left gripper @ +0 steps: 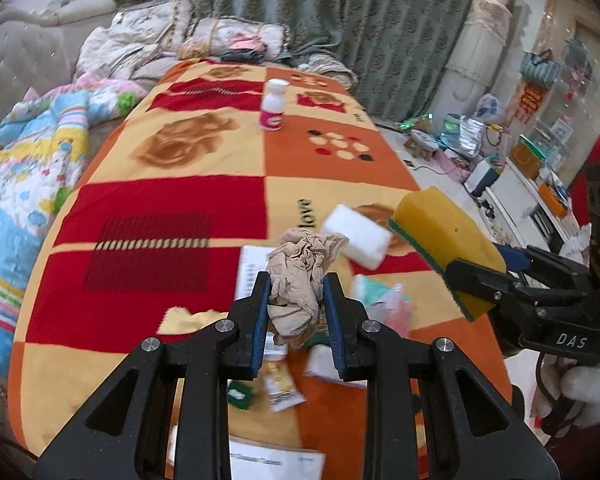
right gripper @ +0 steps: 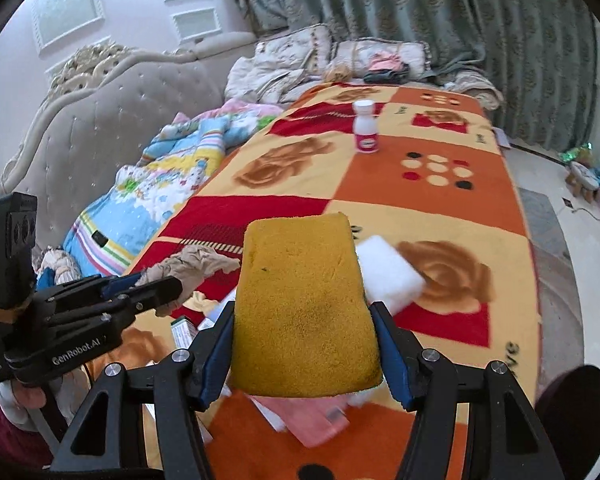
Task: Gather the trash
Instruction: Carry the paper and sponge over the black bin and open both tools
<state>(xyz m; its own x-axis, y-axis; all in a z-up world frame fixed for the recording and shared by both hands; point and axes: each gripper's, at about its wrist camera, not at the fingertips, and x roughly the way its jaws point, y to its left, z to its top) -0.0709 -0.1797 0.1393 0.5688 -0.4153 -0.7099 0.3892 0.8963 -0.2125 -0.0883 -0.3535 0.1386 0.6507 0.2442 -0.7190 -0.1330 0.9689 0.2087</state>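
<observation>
My left gripper [left gripper: 296, 296] is shut on a crumpled beige paper wad [left gripper: 300, 276] and holds it above the table's near end. The wad also shows in the right wrist view [right gripper: 192, 266]. My right gripper [right gripper: 302, 320] is shut on a yellow sponge with a green scrub side [right gripper: 304, 304], held above the table; the sponge shows at the right in the left wrist view [left gripper: 444, 236]. Below lie a white foam block [left gripper: 358, 236], paper slips [left gripper: 252, 268], small packets [left gripper: 280, 388] and a pink wrapper [right gripper: 312, 416].
The table carries a red, orange and yellow patterned cloth [left gripper: 172, 184]. A white bottle with a pink label [left gripper: 274, 106] stands at its far end. A sofa with quilts [left gripper: 32, 160] runs along the left. Cluttered floor and low furniture [left gripper: 500, 176] lie to the right.
</observation>
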